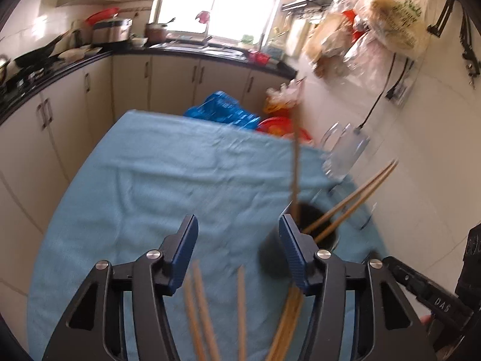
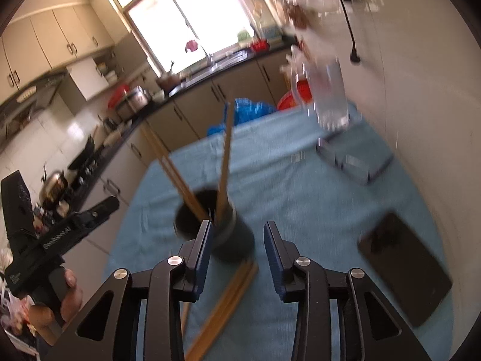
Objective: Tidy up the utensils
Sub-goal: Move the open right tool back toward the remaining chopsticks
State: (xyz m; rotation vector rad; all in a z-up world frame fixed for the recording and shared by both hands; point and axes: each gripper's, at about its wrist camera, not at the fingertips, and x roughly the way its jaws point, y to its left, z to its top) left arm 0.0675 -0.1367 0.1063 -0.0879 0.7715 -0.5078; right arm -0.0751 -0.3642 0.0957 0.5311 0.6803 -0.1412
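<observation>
Right wrist view: chopsticks (image 2: 224,162) upright in black cup (image 2: 231,234), tips toward window; both jaws released.

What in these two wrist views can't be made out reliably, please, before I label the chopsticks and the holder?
- Loose chopsticks, left wrist view: motion-blurred and cut off by the bottom edge, so no count.
- Black holder, left wrist view: partly hidden behind a finger of the left gripper.
- Holder's inside, right wrist view: dark and blurred.
- Clear containers, right wrist view: smeared; contents unreadable.
- Chopsticks on the cloth, right wrist view: near ends hidden under the right gripper.
</observation>
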